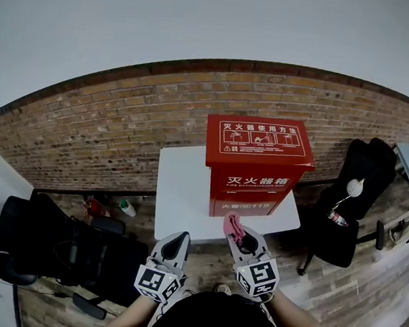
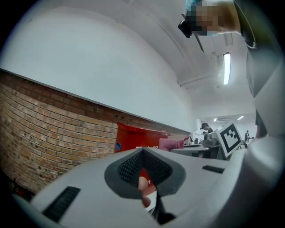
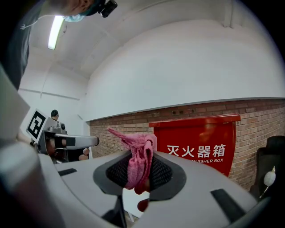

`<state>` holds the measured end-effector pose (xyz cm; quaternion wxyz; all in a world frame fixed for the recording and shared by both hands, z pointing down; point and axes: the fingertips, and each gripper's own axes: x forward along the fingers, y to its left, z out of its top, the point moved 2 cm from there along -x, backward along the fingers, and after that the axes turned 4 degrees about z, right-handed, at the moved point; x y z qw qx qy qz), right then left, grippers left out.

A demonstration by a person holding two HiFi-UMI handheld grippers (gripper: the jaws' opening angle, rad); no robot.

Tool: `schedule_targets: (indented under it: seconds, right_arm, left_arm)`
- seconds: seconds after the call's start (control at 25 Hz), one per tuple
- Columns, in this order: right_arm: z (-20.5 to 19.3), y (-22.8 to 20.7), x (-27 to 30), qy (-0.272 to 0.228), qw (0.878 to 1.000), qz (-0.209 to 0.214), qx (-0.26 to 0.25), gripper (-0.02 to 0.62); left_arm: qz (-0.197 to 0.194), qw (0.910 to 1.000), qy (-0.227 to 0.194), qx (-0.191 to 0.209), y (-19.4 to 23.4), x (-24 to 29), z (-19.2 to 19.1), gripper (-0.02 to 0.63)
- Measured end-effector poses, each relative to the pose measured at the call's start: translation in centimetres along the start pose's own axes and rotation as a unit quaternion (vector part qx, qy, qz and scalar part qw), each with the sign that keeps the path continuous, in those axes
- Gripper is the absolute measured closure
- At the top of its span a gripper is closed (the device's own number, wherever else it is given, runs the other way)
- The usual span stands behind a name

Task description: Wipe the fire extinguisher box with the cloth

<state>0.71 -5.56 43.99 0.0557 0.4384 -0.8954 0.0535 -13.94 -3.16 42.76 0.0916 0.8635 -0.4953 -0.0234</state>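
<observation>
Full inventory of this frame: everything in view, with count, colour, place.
fire extinguisher box: 1, red, on the table against the wall
table: 1, white, in front of the person
cloth: 1, pink, clamped in the right gripper
left chair: 1, black, left of the table
right chair: 1, black, right of the table
bottle: 1, green and white, on the floor left of the table
brick wall: 1, red-brown, behind the table
left gripper: 1, grey, near the table's front edge, jaws together, empty
right gripper: 1, grey, beside the left gripper, jaws shut on the cloth
</observation>
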Motion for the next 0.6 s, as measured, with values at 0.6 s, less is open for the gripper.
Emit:
schedule_targets:
  seconds: [0.6]
  right_arm:
    - [0.64,0.93,0.02,0.000,1.000,-0.004,-0.001,0.497]
  left_arm:
    - [0.005,0.9997,0.013,-0.019,0.53,-0.78,-0.70,0.583]
